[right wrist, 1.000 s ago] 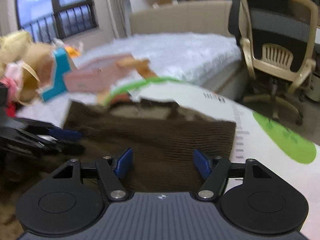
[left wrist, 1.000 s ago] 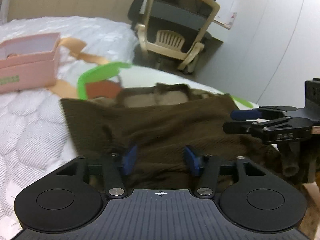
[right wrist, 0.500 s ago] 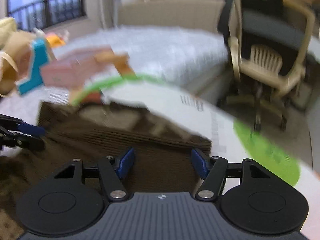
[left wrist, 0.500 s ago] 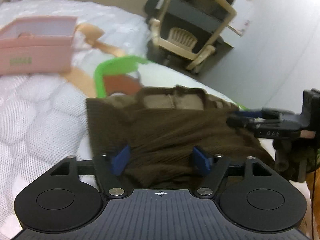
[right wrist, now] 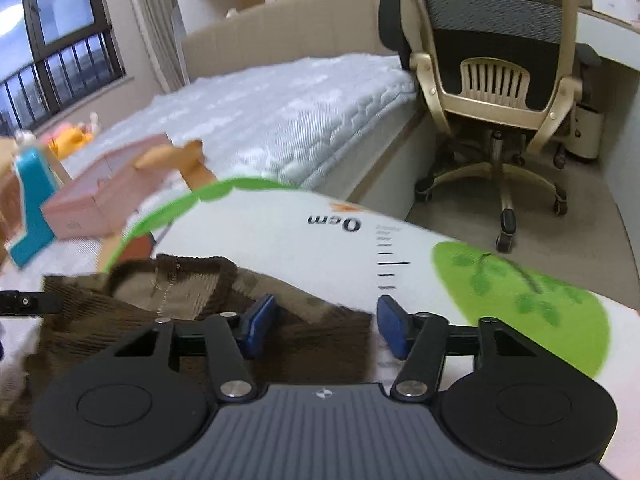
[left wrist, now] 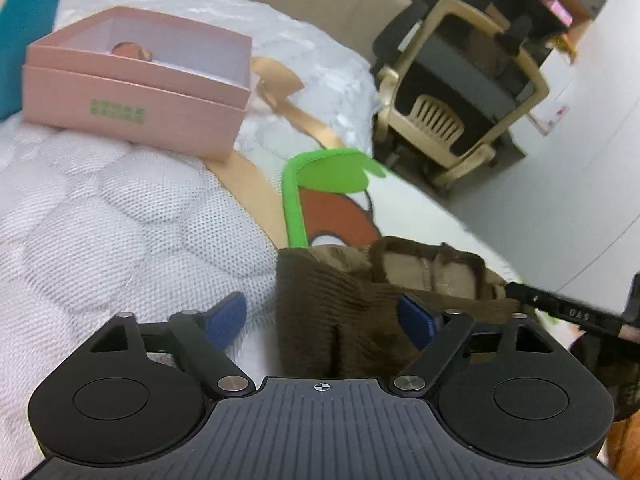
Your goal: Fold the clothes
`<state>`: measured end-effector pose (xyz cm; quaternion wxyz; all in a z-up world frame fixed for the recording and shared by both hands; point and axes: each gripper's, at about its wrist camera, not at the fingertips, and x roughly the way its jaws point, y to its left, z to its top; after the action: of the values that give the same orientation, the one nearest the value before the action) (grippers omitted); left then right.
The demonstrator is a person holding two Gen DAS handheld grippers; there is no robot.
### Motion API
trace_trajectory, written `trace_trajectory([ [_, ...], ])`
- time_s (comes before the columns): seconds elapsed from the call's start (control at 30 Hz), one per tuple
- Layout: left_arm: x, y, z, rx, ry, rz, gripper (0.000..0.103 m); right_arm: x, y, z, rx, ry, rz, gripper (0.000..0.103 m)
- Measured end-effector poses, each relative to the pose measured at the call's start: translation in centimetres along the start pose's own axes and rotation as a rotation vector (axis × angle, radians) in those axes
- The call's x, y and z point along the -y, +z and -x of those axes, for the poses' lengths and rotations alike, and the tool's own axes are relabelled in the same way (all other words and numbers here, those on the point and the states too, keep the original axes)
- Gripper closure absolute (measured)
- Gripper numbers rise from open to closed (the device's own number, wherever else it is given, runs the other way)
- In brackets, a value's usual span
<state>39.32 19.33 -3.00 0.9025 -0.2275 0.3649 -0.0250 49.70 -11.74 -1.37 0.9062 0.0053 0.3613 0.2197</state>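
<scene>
Left gripper (left wrist: 322, 320) and right gripper (right wrist: 326, 326) low over brown sweater (left wrist: 340, 320), jaws wide apart, empty

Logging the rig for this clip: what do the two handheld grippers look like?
Both match: a black ribbed body with a small crosshair mark, two round black discs, silver pivot pins, and black linkage fingers tipped with blue pads. The right gripper, seen from the left wrist camera, carries white lettering.
</scene>
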Motion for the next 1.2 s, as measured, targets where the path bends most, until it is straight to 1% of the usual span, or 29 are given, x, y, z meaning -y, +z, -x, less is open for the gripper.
trace_trajectory([
  [0.03,0.2,-0.2,-0.4,0.002,0.028,-0.015,0.051,-0.5,-0.1,-0.8,-0.015,-0.012,0.022,0.069],
  [0.07,0.6,-0.3,0.9,0.018,0.014,-0.04,0.059,-1.0,-0.2,-0.9,-0.021,-0.02,0.045,0.073],
  [0.1,1.1,-0.4,2.1,0.035,0.0,-0.065,0.079,-1.5,-0.3,-0.8,-0.025,-0.026,0.068,0.088],
  [0.13,1.5,-0.6,3.3,0.051,-0.014,-0.089,0.09,-1.9,-0.2,-0.2,-0.023,-0.009,0.082,0.09],
  [0.2,2.3,-0.9,5.7,0.084,-0.041,-0.138,0.092,-2.2,-0.2,3.1,0.034,0.029,0.09,0.092],
  [0.3,3.6,-1.4,9.5,0.133,-0.084,-0.213,0.093,-2.6,-0.7,9.6,0.125,0.089,0.08,0.094],
  [0.4,5.8,-4.1,16.8,0.209,-0.15,-0.311,0.093,-3.6,-3.1,17.6,0.218,0.132,0.137,0.094],
  [0.47,6.7,-6.7,20.3,0.225,-0.16,-0.35,0.093,-4.2,-5.2,21.9,0.253,0.146,0.171,0.094],
  [0.5,6.9,-8.1,21.8,0.223,-0.164,-0.359,0.092,-4.4,-6.4,23.5,0.259,0.144,0.182,0.094],
  [0.57,6.8,-11.1,23.3,0.18,-0.165,-0.363,0.088,-4.8,-9.3,25.7,0.248,0.141,0.223,0.094],
  [0.6,6.6,-12.6,23.6,0.151,-0.158,-0.37,0.082,-4.9,-10.8,26.2,0.237,0.135,0.241,0.094],
  [0.63,6.4,-14.1,23.9,0.122,-0.151,-0.377,0.073,-5.1,-12.2,26.5,0.217,0.131,0.258,0.093],
  [0.67,6.2,-15.5,23.9,0.091,-0.142,-0.381,0.069,-5.2,-13.6,26.7,0.193,0.128,0.269,0.092],
  [0.7,5.9,-16.7,23.9,0.052,-0.137,-0.38,0.059,-5.3,-14.8,26.9,0.167,0.126,0.273,0.089],
  [0.73,5.4,-17.8,23.9,0.01,-0.141,-0.37,0.05,-5.3,-16.1,27.0,0.14,0.126,0.277,0.083],
  [0.77,4.9,-18.8,24.0,-0.023,-0.148,-0.354,0.046,-5.3,-17.3,27.2,0.116,0.115,0.291,0.08],
  [0.8,4.3,-19.4,24.3,-0.048,-0.161,-0.336,0.041,-5.4,-18.3,27.5,0.103,0.095,0.309,0.074],
  [0.83,3.7,-19.9,24.6,-0.069,-0.175,-0.316,0.036,-5.3,-18.7,27.8,0.103,0.082,0.316,0.065],
  [0.87,3.2,-19.8,25.1,-0.06,-0.19,-0.291,0.033,-5.1,-19.0,28.3,0.107,0.07,0.318,0.062],
  [0.93,2.1,-19.6,26.2,-0.039,-0.219,-0.241,0.019,-4.7,-19.7,29.1,0.115,0.048,0.323,0.056],
  [0.97,1.9,-19.2,26.6,-0.02,-0.23,-0.211,0.016,-4.2,-19.3,29.4,0.131,0.057,0.295,0.054],
  [1.0,1.6,-18.6,26.6,-0.005,-0.244,-0.17,0.013,-3.7,-18.8,29.6,0.152,0.072,0.256,0.046],
  [1.03,1.5,-18.2,26.3,-0.003,-0.253,-0.14,0.012,-3.1,-18.1,29.7,0.172,0.095,0.203,0.041],
  [1.1,1.9,-17.6,24.2,-0.023,-0.243,-0.106,0.012,-2.0,-16.8,28.8,0.195,0.139,0.101,0.04],
  [1.2,2.7,-17.9,20.8,-0.079,-0.216,-0.081,0.012,-1.7,-16.6,24.9,0.147,0.144,0.02,0.04],
])
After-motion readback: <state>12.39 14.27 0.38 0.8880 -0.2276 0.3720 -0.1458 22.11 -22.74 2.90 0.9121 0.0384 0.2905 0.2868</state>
